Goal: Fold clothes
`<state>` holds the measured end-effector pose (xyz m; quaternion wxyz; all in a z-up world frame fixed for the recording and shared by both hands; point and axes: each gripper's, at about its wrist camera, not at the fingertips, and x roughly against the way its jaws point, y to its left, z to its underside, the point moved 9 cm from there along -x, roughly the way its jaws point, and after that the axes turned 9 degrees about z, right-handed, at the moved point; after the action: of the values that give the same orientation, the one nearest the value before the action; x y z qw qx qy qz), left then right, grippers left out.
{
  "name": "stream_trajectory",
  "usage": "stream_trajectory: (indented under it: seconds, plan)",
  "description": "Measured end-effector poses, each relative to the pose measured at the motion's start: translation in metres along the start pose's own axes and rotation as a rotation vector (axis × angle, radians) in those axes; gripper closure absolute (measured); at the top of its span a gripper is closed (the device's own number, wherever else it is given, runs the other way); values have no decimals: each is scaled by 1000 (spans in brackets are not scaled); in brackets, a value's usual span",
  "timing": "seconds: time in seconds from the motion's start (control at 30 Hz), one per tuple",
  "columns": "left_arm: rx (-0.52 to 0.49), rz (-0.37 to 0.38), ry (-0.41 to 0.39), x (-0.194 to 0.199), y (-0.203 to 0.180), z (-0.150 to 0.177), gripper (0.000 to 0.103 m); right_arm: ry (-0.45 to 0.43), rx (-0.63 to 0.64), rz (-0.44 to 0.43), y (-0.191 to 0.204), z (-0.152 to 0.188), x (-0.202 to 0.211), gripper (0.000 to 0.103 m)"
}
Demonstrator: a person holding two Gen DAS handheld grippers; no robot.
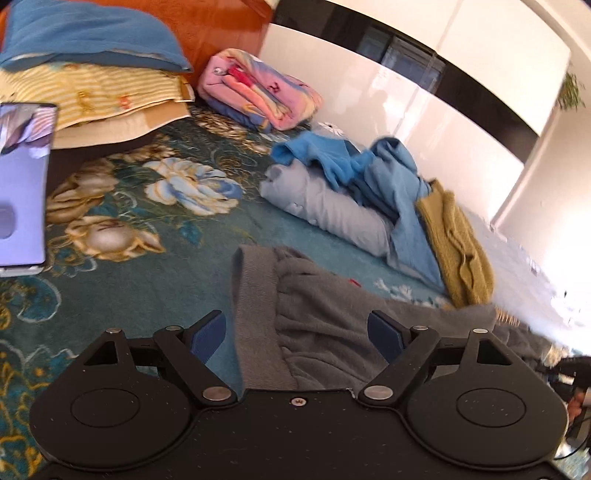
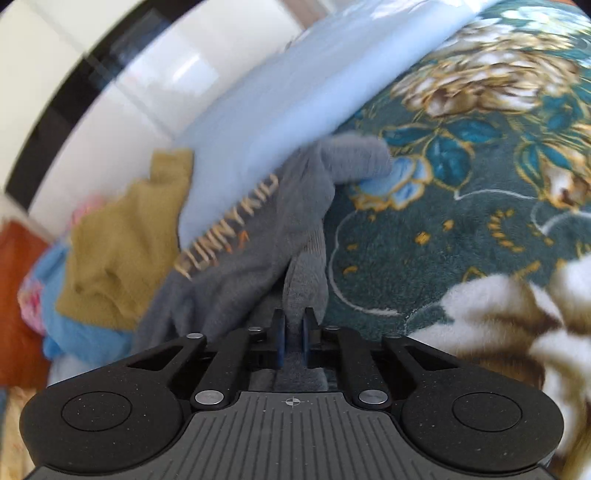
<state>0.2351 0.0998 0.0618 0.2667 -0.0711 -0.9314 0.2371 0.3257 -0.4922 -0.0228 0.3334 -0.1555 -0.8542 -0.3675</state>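
Grey fleece trousers [image 1: 317,325] lie on the teal floral blanket [image 1: 155,229], their ribbed waistband between my left gripper's [image 1: 297,334] wide-open blue-padded fingers. In the right wrist view the same grey garment [image 2: 258,236], lettered "FUNNYKID", stretches away from my right gripper [image 2: 293,332], which is shut on a fold of its cuff end. A pile of other clothes lies behind: a light grey piece [image 1: 332,206], blue pieces [image 1: 388,177] and an olive knit [image 1: 461,240], also seen in the right wrist view [image 2: 125,236].
Stacked pillows [image 1: 92,74] and a folded pink quilt [image 1: 258,92] sit against the orange headboard [image 1: 207,26]. A phone [image 1: 22,184] stands at the left. A white wall [image 1: 424,110] bounds the bed's far side. A pale blue cloth [image 2: 295,85] lies beyond the grey garment.
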Motion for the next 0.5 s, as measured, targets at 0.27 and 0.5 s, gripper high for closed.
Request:
stream_trajectory:
  seconds: [0.27, 0.5]
  plan:
    - [79, 31, -2, 21, 23, 9, 20, -264, -136, -109, -21, -9, 138, 98]
    - [128, 71, 19, 29, 33, 23, 20, -451, -70, 71, -35, -23, 236, 98]
